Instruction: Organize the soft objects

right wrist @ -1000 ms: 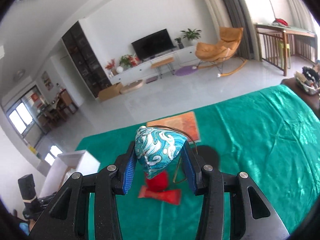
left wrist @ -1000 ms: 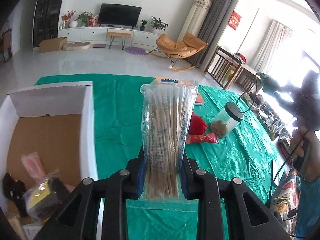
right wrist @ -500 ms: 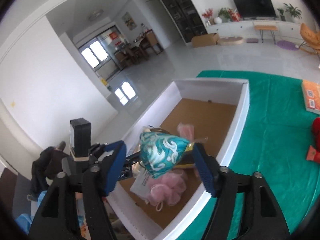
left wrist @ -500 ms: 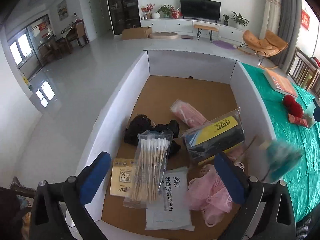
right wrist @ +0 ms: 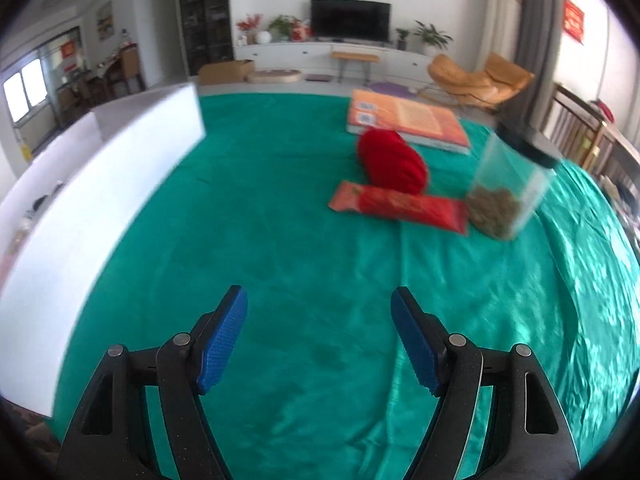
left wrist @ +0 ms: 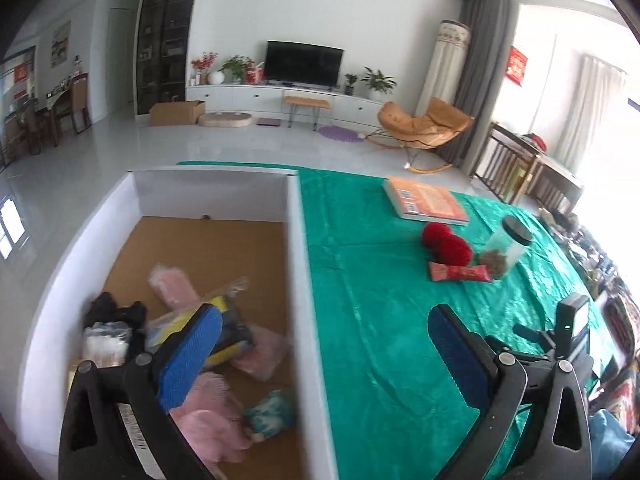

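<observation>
Both tongs, left tongs [left wrist: 324, 354] and right tongs [right wrist: 319, 340], gape wide, empty. White box [left wrist: 298, 248] holds several soft items; red plush [right wrist: 392, 166] and red packet [right wrist: 398, 207] right of box remain.

Each hand-held gripper [right wrist: 319, 338] has black arms, silver screws, blue ribbed pads [right wrist: 221, 342].

orange book [right wrist: 408, 120] | lidded jar [right wrist: 510, 188], blurred, contents unclear | green cloth [right wrist: 300, 248]
</observation>
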A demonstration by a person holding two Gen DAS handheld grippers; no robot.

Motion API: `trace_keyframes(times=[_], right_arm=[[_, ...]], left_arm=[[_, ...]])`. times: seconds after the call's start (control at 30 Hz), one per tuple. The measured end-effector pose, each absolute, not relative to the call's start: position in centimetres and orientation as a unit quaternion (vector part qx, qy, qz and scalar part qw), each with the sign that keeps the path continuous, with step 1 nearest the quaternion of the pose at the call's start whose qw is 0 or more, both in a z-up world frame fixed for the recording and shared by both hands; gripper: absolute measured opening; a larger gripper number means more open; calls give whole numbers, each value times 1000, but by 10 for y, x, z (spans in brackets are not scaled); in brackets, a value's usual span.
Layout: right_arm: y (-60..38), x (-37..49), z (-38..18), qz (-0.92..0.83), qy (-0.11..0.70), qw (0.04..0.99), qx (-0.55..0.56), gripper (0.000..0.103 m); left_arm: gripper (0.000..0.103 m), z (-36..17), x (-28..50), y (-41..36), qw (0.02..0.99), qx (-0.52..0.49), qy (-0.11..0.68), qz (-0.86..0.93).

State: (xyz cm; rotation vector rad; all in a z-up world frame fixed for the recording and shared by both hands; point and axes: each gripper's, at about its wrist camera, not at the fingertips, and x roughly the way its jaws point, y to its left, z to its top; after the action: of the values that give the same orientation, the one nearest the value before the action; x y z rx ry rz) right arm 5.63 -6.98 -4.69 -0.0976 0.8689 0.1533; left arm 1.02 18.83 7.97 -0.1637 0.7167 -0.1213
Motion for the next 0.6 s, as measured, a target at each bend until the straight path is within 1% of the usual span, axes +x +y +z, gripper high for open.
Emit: trace_keyframes(times=[0.1,0.27,0.37,0.47,0.6], right_arm=[[-121,48,-58,16,430,902,-30,77],[-159,42,-65,-31,429,903,-24,77],[-168,43,-69,-34,432,901,-4,77],[-177,43,-70,-31,433,901,17,78],[-174,45,-72,-31,435,900,19,82]], left_arm=[[102,73,20,130,920,-73,364,-123],[102,32,41,55,883,-106,421,-176],[102,0,54,30,861,-129,458,-181],[102,-31,66,9,858,-94,481,-156],[102,-71,84,3,859,-59,495,-116]])
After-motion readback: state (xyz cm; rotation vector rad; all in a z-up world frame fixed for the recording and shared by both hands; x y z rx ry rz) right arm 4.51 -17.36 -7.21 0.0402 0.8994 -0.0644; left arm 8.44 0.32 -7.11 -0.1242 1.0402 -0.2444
